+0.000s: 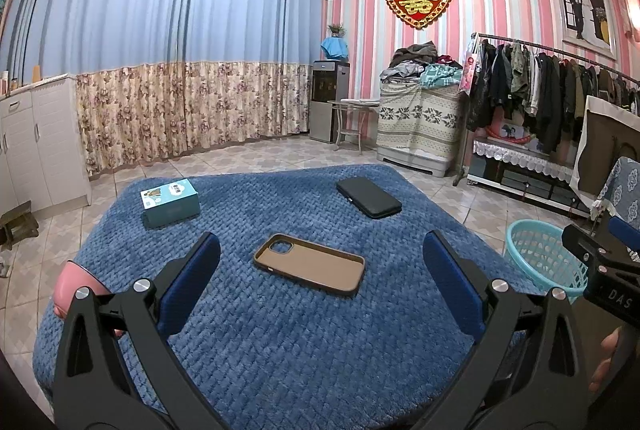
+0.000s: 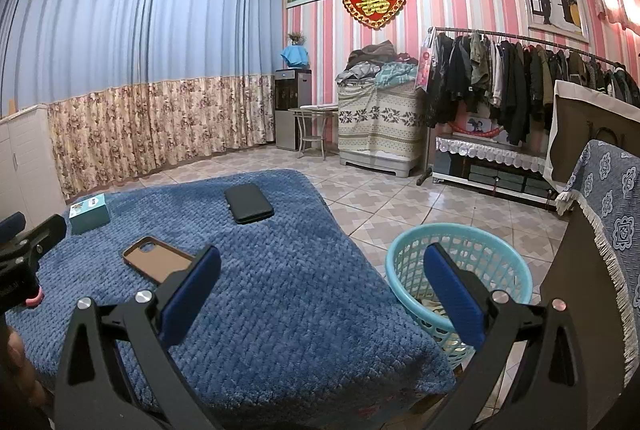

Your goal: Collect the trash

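A blue quilted cloth (image 1: 280, 350) covers the table. On it lie a brown phone case (image 1: 309, 264), a black wallet-like case (image 1: 368, 197) and a small teal box (image 1: 170, 203). My left gripper (image 1: 320, 270) is open and empty, its jaws wide on either side of the phone case, held above it. My right gripper (image 2: 320, 282) is open and empty, over the table's right edge (image 2: 360, 254). A light blue mesh basket (image 2: 460, 266) stands on the floor right of the table, with some scraps at its bottom. The phone case (image 2: 158, 260), black case (image 2: 248, 203) and box (image 2: 89, 213) also show there.
The basket also shows at the right in the left wrist view (image 1: 544, 254). A pink object (image 1: 74, 290) sits at the table's left edge. White cabinets (image 1: 36, 138) stand at left, a clothes rack (image 1: 560, 86) and a chair with blue cover (image 2: 604, 214) at right.
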Demonstrator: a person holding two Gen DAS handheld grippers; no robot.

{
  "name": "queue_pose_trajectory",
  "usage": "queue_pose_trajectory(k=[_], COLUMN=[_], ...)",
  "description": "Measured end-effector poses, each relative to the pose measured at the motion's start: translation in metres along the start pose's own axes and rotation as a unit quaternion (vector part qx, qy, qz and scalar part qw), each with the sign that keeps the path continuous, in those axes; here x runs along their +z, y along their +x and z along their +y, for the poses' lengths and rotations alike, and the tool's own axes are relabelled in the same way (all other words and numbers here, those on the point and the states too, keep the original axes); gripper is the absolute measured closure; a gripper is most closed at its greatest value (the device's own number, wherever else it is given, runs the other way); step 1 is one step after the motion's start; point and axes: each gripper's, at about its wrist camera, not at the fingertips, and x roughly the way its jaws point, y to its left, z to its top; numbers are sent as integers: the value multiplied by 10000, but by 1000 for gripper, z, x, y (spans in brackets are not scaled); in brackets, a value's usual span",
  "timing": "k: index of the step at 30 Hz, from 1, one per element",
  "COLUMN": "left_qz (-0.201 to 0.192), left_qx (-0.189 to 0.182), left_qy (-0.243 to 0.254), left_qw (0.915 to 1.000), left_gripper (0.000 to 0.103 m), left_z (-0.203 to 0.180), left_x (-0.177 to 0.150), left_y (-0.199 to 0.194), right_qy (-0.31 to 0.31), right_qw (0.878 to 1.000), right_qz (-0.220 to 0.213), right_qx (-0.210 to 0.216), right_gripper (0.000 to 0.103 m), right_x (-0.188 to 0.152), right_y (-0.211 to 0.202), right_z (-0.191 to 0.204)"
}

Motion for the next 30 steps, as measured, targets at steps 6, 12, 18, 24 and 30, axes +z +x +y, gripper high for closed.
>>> queue_pose_trajectory(k=[6, 12, 18, 24, 30], left_qz=[-20, -26, -30, -31, -36], left_qx=[2, 10, 11, 12, 19], left_qy=[41, 46, 47, 50, 50], left_qw=[10000, 10000, 10000, 10000, 10000], left_gripper=[5, 5, 5, 5, 5], left_z=[2, 0, 0, 0, 0], left_x=[0, 0, 0, 0, 0], left_y=[3, 2, 1, 1, 1], right_qy=[9, 11, 14, 7, 13], right_qw=[10000, 10000, 10000, 10000, 10000], right_qz=[6, 6, 11, 8, 11], right_qx=[-4, 2, 0, 3, 3], right_gripper=[4, 4, 4, 4, 4], right_x=[-1, -1, 0, 0, 0], right_y=[0, 0, 1, 1, 1], right_z=[-1, -1, 0, 0, 0])
